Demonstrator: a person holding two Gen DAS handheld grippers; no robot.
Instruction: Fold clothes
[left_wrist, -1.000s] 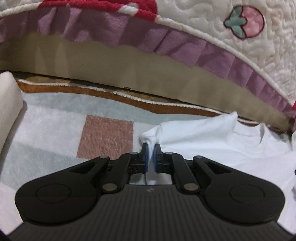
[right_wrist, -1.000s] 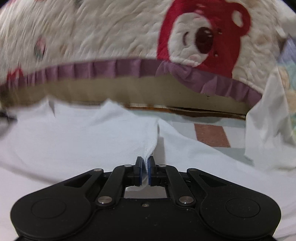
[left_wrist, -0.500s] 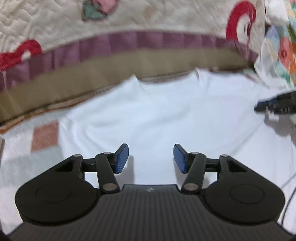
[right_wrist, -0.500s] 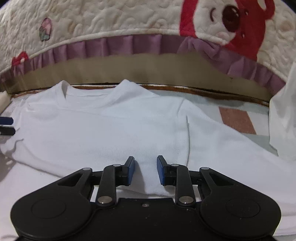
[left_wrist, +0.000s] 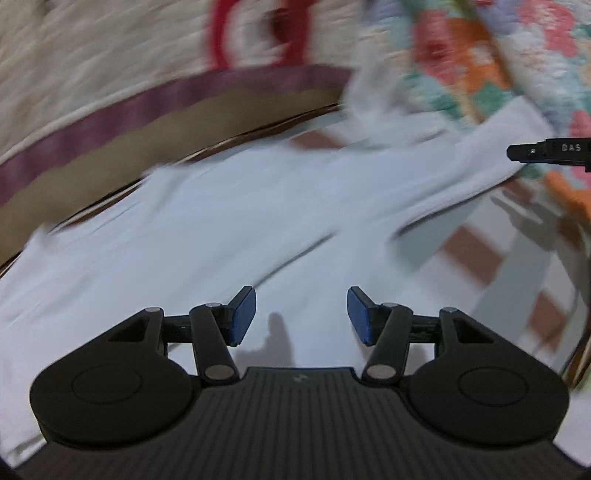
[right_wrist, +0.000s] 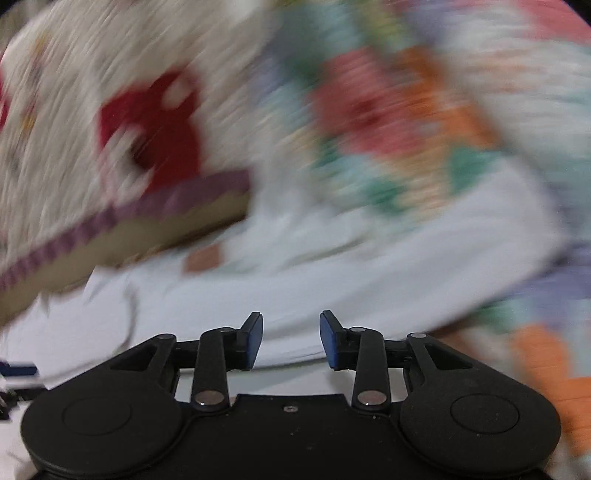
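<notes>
Jaws of the left gripper (left_wrist: 301, 314) stand wide apart and hold nothing; the blue pads (left_wrist: 244, 314) hover above the white shirt (left_wrist: 207, 236), which lies spread flat on the checked rug (left_wrist: 491, 258). At the right edge, a black finger of the right gripper (left_wrist: 546, 152) shows the letters "DAS". Beyond the shirt, the cream quilt (left_wrist: 96, 66) with its purple frill hangs blurred.

Right wrist view: jaws of the right gripper (right_wrist: 291, 339) also gape wide, empty, over the white shirt (right_wrist: 332, 295). A patchwork blanket (right_wrist: 388, 122) in red, orange and green lies beyond it, heavily blurred. The left gripper's blue tip (right_wrist: 18, 369) shows at the left edge.
</notes>
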